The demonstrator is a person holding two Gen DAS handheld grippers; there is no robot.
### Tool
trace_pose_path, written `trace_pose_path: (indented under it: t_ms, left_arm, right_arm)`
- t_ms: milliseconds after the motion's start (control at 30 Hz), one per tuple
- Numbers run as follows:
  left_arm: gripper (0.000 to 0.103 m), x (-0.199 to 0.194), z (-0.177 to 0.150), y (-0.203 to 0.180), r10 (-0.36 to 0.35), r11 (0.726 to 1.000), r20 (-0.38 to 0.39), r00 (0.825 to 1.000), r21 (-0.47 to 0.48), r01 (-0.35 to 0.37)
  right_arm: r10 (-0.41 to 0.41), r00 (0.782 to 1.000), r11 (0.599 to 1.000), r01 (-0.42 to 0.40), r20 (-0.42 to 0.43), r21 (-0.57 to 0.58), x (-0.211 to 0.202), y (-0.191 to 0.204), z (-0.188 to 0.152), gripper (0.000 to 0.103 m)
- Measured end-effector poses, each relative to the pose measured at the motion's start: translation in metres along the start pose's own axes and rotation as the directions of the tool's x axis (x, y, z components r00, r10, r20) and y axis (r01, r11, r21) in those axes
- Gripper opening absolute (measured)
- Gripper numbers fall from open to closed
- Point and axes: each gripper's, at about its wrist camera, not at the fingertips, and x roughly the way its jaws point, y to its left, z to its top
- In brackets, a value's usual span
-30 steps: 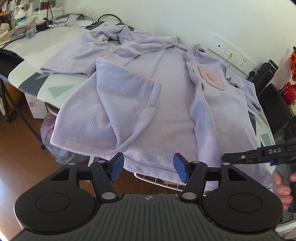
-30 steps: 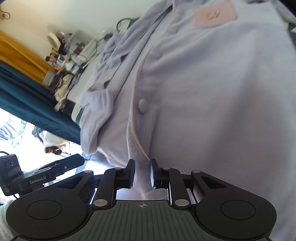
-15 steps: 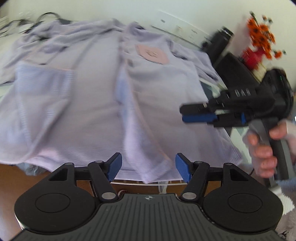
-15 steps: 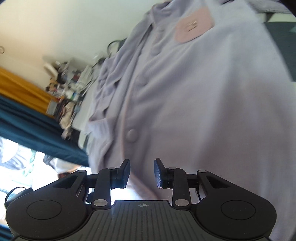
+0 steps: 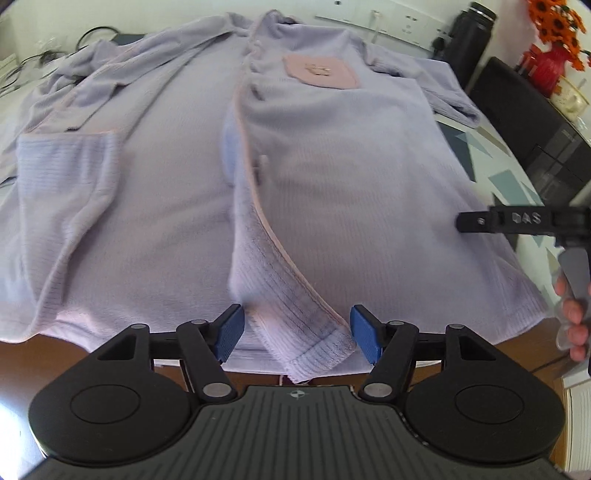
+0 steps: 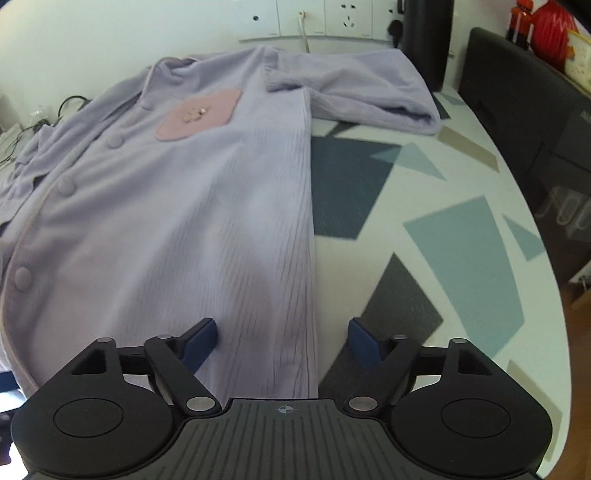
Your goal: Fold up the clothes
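Note:
A lilac button-up fleece top (image 5: 332,177) with a pink chest pocket (image 5: 319,70) lies spread front-up on the patterned table; it also shows in the right wrist view (image 6: 192,221). Its front edge is turned back at the bottom hem (image 5: 295,332). My left gripper (image 5: 297,332) is open, its blue pads on either side of that turned hem corner. My right gripper (image 6: 282,339) is open over the top's right side edge near the hem; it also shows in the left wrist view (image 5: 480,221). The right sleeve (image 6: 362,96) lies folded at the back.
The table top (image 6: 424,206) has a grey and teal geometric print, and its round edge falls off at the right. A black chair (image 6: 535,122), a dark bottle (image 5: 469,29), wall sockets (image 6: 325,16) and orange flowers (image 5: 557,22) stand at the back right. Cables (image 5: 92,37) lie at the back left.
My right gripper let go of the front placket, opened wide and swung to the top's right side. My left gripper moved right to the centre hem.

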Motion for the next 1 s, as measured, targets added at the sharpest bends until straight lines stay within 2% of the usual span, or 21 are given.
trace_pose_path:
  t_ms: [67, 133, 267, 400, 533, 633, 833, 933, 1000]
  left_arm:
    - [0.066, -0.005, -0.001, 0.016, 0.01, 0.998, 0.001, 1.0, -0.056, -0.01]
    - [0.066, -0.011, -0.005, 0.033, 0.06, 0.992, 0.004, 0.998, -0.11, -0.059]
    - [0.065, -0.029, -0.012, 0.069, 0.128, 0.962, 0.025, 0.991, -0.248, -0.118]
    - [0.064, -0.035, -0.013, 0.077, 0.046, 0.958, 0.053, 0.998, -0.286, -0.029]
    - [0.064, -0.033, -0.01, 0.05, -0.042, 0.981, 0.057, 0.997, -0.186, 0.052]
    - [0.064, -0.031, -0.009, 0.039, -0.039, 0.987, 0.046, 0.998, -0.155, 0.045]
    - [0.066, -0.044, -0.008, 0.029, -0.055, 0.989, 0.077, 0.996, -0.135, 0.065]
    - [0.067, -0.035, -0.002, 0.02, -0.05, 0.995, 0.06, 0.997, -0.085, 0.055]
    - [0.064, -0.024, 0.001, 0.024, -0.052, 0.993, 0.058, 0.997, -0.099, 0.058]
  right_arm:
    - [-0.006, 1.0, 1.0, 0.006, 0.007, -0.028, 0.0, 0.004, -0.003, 0.083]
    - [-0.013, 1.0, 0.999, 0.013, 0.007, -0.05, 0.001, 0.007, -0.004, 0.086]
    - [0.005, 1.0, 0.999, -0.004, 0.009, -0.037, 0.001, 0.007, -0.004, 0.092]
    - [0.015, 1.0, 0.999, -0.014, 0.011, -0.044, 0.001, 0.007, -0.004, 0.093]
    - [0.031, 1.0, 0.999, -0.031, 0.004, -0.025, 0.001, 0.004, -0.003, 0.093]
    - [0.05, 0.999, 0.999, -0.05, 0.0, 0.006, 0.001, 0.0, -0.001, 0.093]
    - [0.083, 0.997, 0.996, -0.083, -0.003, 0.04, 0.0, -0.009, 0.0, 0.092]
    - [0.102, 0.995, 0.992, -0.102, 0.004, 0.071, -0.002, -0.014, 0.0, 0.092]
    - [0.108, 0.994, 0.99, -0.108, 0.005, 0.085, -0.002, -0.017, 0.001, 0.092]
